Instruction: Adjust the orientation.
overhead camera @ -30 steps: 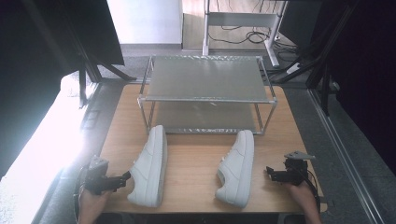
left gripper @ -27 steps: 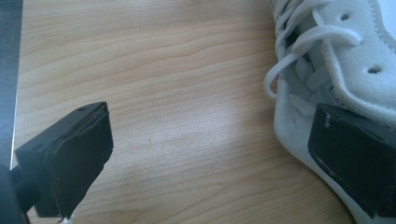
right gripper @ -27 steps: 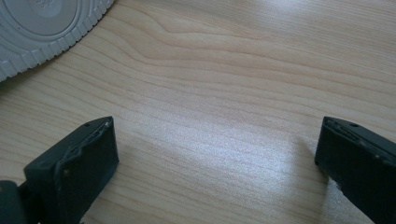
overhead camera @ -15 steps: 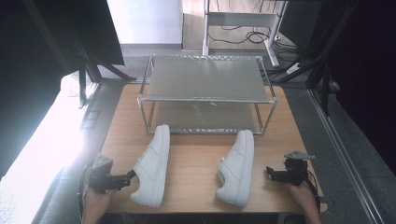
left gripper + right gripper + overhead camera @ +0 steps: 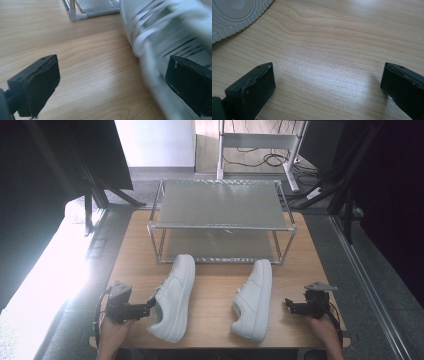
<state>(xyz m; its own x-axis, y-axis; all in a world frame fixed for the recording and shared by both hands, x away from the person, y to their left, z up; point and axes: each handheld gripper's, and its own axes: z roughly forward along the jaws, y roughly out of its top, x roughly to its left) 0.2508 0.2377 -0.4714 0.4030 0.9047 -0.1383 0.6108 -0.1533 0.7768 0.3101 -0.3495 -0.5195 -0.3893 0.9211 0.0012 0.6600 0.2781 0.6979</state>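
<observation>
Now your left gripper sits at the table's near left, jaws spread wide, one jaw against the laced side of the left white sneaker, the other over bare wood. That shoe lies toe toward the metal rack at the back. Just to its right, apart from it, rests the right white sneaker, also pointing at the rack. Your right gripper hovers near that shoe's heel side, jaws wide apart, gripping nothing.
</observation>
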